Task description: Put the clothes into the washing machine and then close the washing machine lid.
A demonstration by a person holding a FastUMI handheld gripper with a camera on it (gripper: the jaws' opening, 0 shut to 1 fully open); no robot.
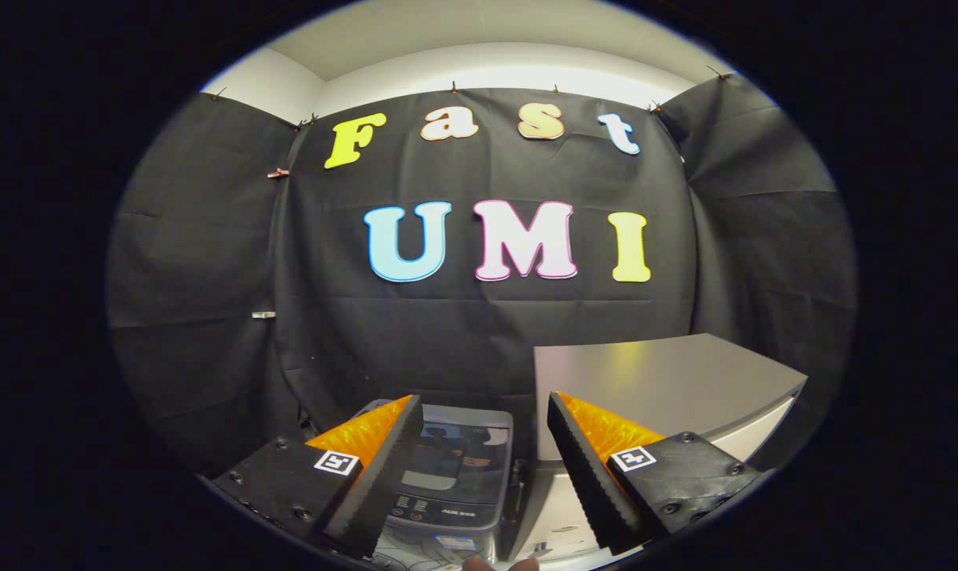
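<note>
While the tongs [485,412] hang released, fingers spread wide and grasping nothing, a small grey washing machine [455,476] sits low between and just beyond them, against the black cloth wall [479,317] of the booth. Its dark glossy lid [457,456] appears to lie shut, with a control panel along the near edge. Just beside the machine on the right stands a grey-topped counter [669,381] with a pale front, partly behind the right finger. No clothes can be made out. Fingertips [479,563] of a person's hand peek in below the machine.
</note>
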